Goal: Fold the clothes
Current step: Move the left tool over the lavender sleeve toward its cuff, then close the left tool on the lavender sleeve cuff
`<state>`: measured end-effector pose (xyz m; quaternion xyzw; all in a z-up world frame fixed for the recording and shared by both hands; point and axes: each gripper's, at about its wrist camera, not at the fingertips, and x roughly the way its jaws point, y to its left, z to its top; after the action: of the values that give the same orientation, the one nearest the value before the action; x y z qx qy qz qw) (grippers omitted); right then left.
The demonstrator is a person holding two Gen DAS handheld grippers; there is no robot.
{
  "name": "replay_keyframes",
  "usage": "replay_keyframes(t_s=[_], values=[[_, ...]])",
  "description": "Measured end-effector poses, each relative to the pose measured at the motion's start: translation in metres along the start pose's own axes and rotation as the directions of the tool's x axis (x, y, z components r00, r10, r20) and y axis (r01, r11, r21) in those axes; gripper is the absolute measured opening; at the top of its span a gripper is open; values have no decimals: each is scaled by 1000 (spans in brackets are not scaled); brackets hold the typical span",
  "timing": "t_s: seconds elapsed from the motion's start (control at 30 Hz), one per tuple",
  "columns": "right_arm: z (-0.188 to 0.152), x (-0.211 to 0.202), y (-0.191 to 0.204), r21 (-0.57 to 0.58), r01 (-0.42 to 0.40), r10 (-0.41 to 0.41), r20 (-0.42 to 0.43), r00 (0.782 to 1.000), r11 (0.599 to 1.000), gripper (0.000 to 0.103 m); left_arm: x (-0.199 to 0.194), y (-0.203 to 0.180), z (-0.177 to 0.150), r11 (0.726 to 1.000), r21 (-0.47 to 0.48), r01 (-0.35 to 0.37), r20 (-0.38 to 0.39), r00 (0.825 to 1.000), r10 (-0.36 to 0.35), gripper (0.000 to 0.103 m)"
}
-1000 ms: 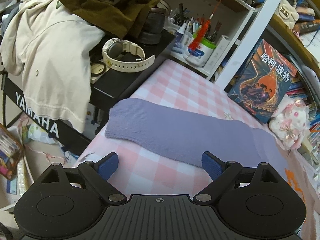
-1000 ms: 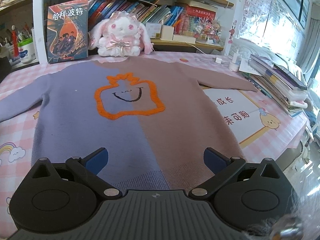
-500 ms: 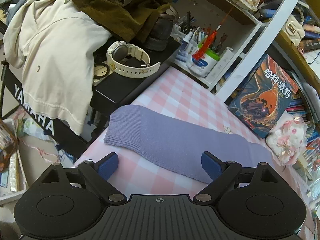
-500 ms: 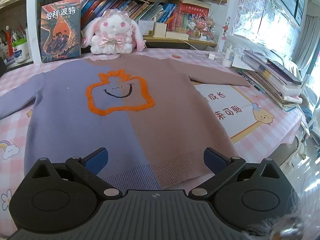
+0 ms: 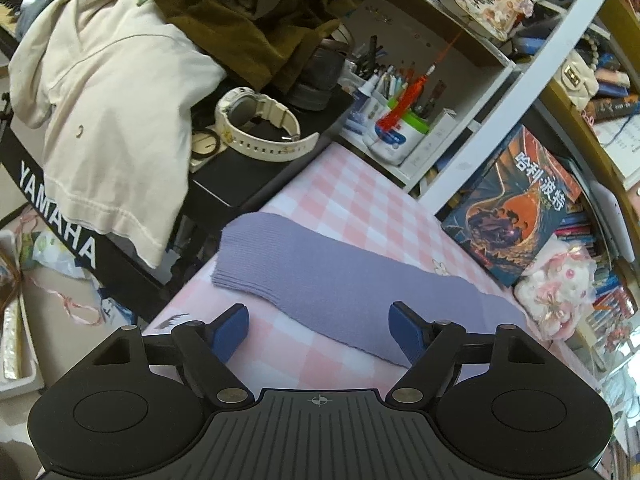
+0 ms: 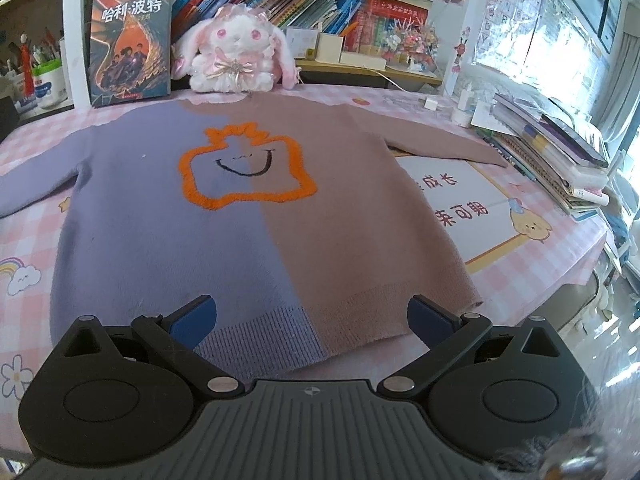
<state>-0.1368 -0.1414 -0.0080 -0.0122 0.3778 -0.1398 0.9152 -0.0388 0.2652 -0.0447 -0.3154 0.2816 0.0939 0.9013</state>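
- Sweater (image 6: 256, 216) lay flat on tabletop (image 6: 560, 256), hem nearest right gripper (image 6: 312, 316), neck twd the back.
- Plush rabbit (image 6: 234, 56) sat just behind neck; book (image 6: 130, 40) upright to its left, w/ shelf of books (image 6: 304, 0) behind both.
- Stack of notebooks (image 6: 560, 160) at tabletop's right edge, past end of right sleeve (image 6: 440, 144).
- Left sleeve (image 5: 320, 280) stretched twd tabletop's left edge, its near edge betw. left gripper (image 5: 318, 328) fingers.
- Beyond cuff: keyboard (image 5: 60, 216) off tabletop's edge, garment (image 5: 108, 92) draped over it, watch (image 5: 260, 128) on it.
- Pen pot (image 5: 396, 136) in shelf nook behind the corner.
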Motion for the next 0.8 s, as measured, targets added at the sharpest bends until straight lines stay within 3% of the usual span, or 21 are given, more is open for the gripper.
replay_keyframes(t_s=[0.17,0.33,0.43,0.5,0.63,0.8], values=[[-1,0,-1,0,4,-4,-6,1000,1000,103,7,8,3,998,-40,37,-7,999,-37,76],[-2,0,-4,4,14,-14,-9,1000,1000,103,18,16,9,989,-136,61,36,998,-56,70],[-3,-1,-8,11,25,-25,-12,1000,1000,103,24,22,14,976,-209,55,56,997,-44,59],[-4,-1,-10,16,33,-33,-14,999,999,103,27,26,18,963,-268,32,57,998,-17,41],[-4,-1,-15,27,48,-48,-18,999,998,103,25,35,22,926,-377,-14,73,996,45,39],[-5,-1,-20,38,64,-63,-24,998,997,103,27,32,26,946,-320,-52,87,993,84,41]])
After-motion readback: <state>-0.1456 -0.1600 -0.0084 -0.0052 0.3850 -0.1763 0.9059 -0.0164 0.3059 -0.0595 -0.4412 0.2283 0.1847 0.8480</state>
